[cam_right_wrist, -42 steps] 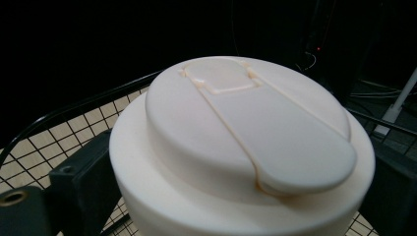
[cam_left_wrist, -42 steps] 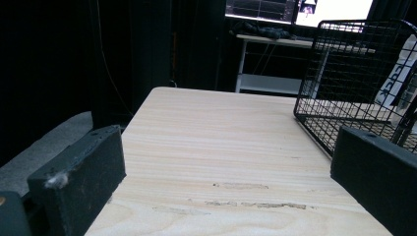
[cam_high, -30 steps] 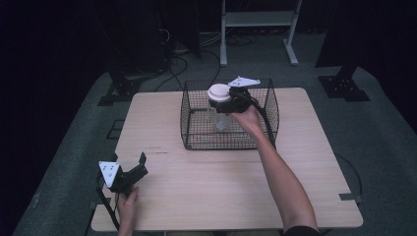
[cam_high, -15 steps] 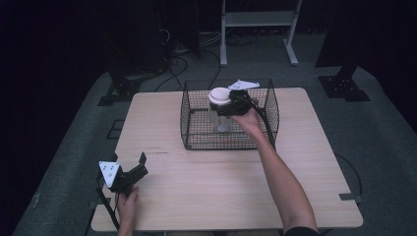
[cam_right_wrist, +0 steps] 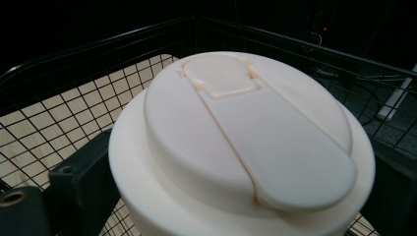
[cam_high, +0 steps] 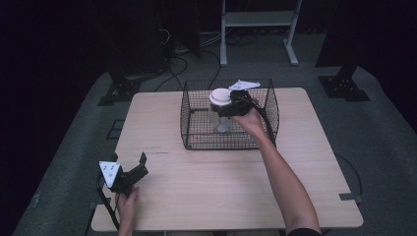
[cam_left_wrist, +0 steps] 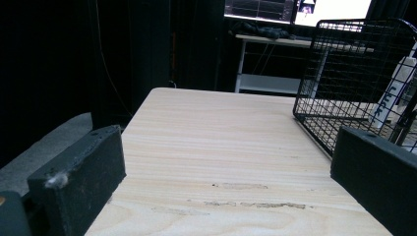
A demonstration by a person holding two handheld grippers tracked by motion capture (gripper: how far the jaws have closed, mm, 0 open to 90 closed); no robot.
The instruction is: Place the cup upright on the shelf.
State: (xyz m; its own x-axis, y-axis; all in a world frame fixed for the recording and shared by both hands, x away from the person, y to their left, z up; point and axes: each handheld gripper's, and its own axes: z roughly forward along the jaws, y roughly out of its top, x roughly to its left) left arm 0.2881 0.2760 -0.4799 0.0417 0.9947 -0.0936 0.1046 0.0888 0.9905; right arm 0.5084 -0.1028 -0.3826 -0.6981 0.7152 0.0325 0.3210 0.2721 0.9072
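- High view: right gripper [cam_high: 229, 104] has its jaws clamped on the jar [cam_high: 220, 109] just under the white lid [cam_high: 220, 96], inside the wire basket [cam_high: 196, 129] at the back middle of the table [cam_high: 206, 182]. Jar looks clear-bodied, upright; can't tell if the base touches the basket floor. Left gripper [cam_high: 135, 169] rests at the near left corner, jaws spread, holding nothing.
- Risk, my read: the jar body is smooth and gripped near the top, so it could swing or slip; a sideways move could knock it on the basket rim, and a tilt could tip it on the wire floor.
- Left gripper view: both jaws wide apart over bare table, basket [cam_left_wrist: 344, 88] ahead right, a white labelled item behind its mesh, too cut off to identify.
- Right gripper view: lid [cam_right_wrist: 246, 142] close up, cream, round, with a long flip tab down the middle, shut. Jaws sit either side beneath it, pressed on the jar. Basket mesh [cam_right_wrist: 64, 98] all around.
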